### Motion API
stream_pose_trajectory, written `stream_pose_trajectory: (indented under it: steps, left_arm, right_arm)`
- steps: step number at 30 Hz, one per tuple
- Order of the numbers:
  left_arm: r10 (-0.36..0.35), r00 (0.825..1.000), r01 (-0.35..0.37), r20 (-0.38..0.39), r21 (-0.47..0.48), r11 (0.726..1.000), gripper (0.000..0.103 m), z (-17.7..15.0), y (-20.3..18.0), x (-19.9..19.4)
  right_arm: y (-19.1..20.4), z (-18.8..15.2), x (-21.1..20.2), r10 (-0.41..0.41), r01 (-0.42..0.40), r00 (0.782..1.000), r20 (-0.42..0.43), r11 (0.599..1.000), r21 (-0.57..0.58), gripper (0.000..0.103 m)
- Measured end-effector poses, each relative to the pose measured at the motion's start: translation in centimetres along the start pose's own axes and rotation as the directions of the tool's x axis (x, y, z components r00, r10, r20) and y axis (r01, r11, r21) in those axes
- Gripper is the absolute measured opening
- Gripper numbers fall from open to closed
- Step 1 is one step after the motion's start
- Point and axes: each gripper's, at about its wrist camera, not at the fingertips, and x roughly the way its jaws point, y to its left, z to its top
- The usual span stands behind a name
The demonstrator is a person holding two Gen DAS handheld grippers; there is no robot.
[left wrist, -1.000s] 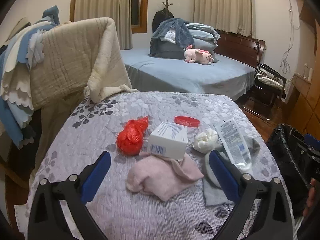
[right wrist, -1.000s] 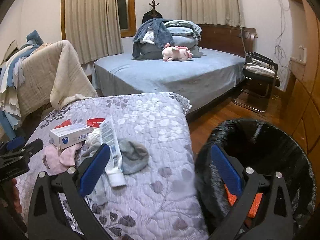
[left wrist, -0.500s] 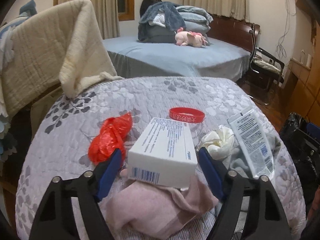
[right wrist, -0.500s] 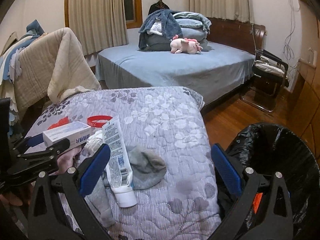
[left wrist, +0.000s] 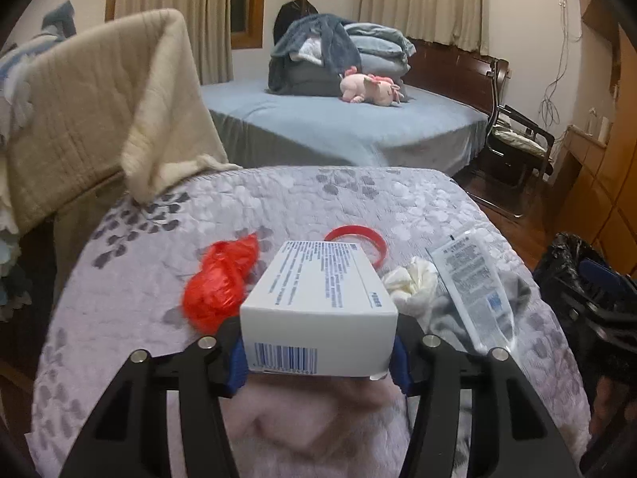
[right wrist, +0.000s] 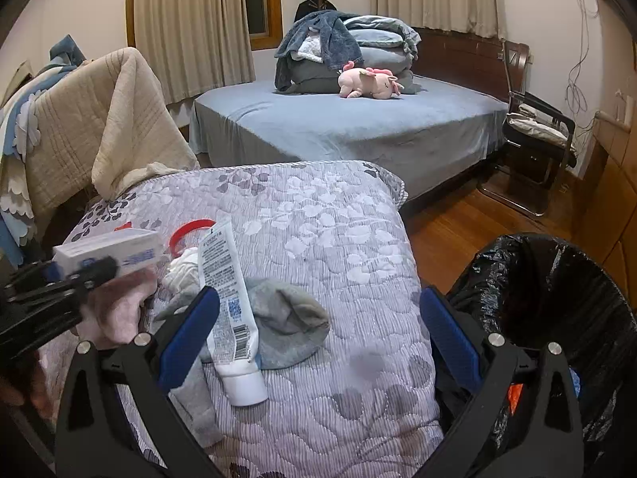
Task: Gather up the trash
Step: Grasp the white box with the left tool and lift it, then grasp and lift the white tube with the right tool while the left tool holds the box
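My left gripper has its blue pads pressed against both sides of the white box, barcode end toward me — the box sits clamped between them, above the pink cloth. Taking the box as the marker and going left to right on the quilt: the red bag lies crumpled just left of the box, touching or nearly touching its side. The red ring lies just behind the box's far right corner, partly hidden by it. Just right of the box is the white wad, and right of that the tube lies across a grey sock. Well right of the box, off the quilt's edge, stands the bin with its black liner.

From my right side, the box shows at the far left, pinched in the left gripper. The tube lies cap toward me, right of the box, over the grey sock. My right gripper is spread wide and holds nothing — its left finger is by the tube, its right finger at the rim of the bin, which stands beside the quilt, far right of the box. Something orange shows inside the bin.
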Motion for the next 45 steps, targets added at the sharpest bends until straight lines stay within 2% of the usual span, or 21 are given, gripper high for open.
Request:
stream_pose_trajectory:
  steps: [5,7,9,12,14,15,17,20,24,26,28,36,40,45]
  left_arm:
    - [0.019,0.997,-0.018,-0.074,0.025,1.0,0.055,-2.2,0.2,-0.1]
    - [0.01,0.995,-0.009,-0.102,0.017,1.0,0.06,-2.5,0.3,0.3]
    - [0.005,0.995,-0.006,-0.098,-0.004,1.0,0.076,-2.4,0.3,0.4]
    - [0.014,0.996,-0.014,-0.093,0.002,1.0,0.077,-1.6,0.1,0.8]
    - [0.008,0.995,-0.009,-0.102,-0.007,1.0,0.075,-1.3,0.1,1.4]
    - [0.003,0.994,-0.004,-0.109,-0.016,1.0,0.066,-1.2,0.2,1.7]
    - [-0.019,0.991,0.014,-0.13,-0.043,0.999,0.055,-1.2,0.7,2.3]
    - [-0.038,0.992,0.03,-0.121,-0.065,0.997,0.055,-1.4,1.1,1.9]
    - [-0.015,0.997,0.01,-0.076,-0.06,0.998,0.055,-1.6,1.1,0.2]
    - [0.003,0.998,-0.007,-0.057,-0.059,0.998,0.055,-1.6,1.1,-0.6]
    - [0.017,0.999,-0.019,-0.043,-0.055,0.998,0.055,-1.8,1.0,-1.3]
    - [0.049,0.998,-0.05,-0.032,-0.017,0.999,0.055,-2.7,0.6,-2.1]
    - [0.049,0.998,-0.05,-0.042,-0.023,0.998,0.055,-2.9,0.5,-2.1]
    - [0.046,0.998,-0.047,-0.045,-0.028,0.999,0.055,-3.0,0.4,-2.1]
  right_arm:
    - [0.3,-0.6,0.1,0.005,-0.005,1.0,-0.013,1.0,-0.008,0.098]
    - [0.5,-0.7,0.0,0.005,-0.006,1.0,-0.015,1.0,-0.011,0.098]
    - [0.5,-0.8,-0.2,0.003,-0.004,1.0,-0.014,1.0,-0.014,0.098]
    - [0.4,-0.7,-0.3,-0.002,0.002,1.0,-0.013,1.0,-0.011,0.098]
    - [0.2,-0.7,-0.3,-0.003,0.003,1.0,-0.012,1.0,-0.005,0.098]
    - [0.1,-0.7,-0.4,-0.003,0.003,1.0,-0.01,1.0,-0.003,0.098]
    - [0.2,-0.7,-0.4,-0.001,0.001,1.0,-0.011,1.0,-0.007,0.098]
    - [0.3,-0.8,-0.4,0.007,-0.007,1.0,-0.015,1.0,-0.007,0.098]
    - [0.8,-1.3,-0.5,0.019,-0.019,1.0,-0.013,1.0,-0.006,0.097]
    - [1.2,-1.7,-0.4,0.028,-0.028,0.999,-0.018,1.0,-0.009,0.09]
    - [1.7,-2.1,-0.1,0.048,-0.048,0.998,-0.041,0.999,-0.019,0.078]
    - [3.8,-3.8,0.7,0.071,-0.079,0.994,-0.084,0.992,-0.1,0.061]
    - [4.2,-4.3,1.5,0.08,-0.093,0.99,-0.112,0.99,-0.11,0.048]
    - [4.8,-4.6,2.3,0.091,-0.111,0.985,-0.148,0.985,-0.133,0.043]
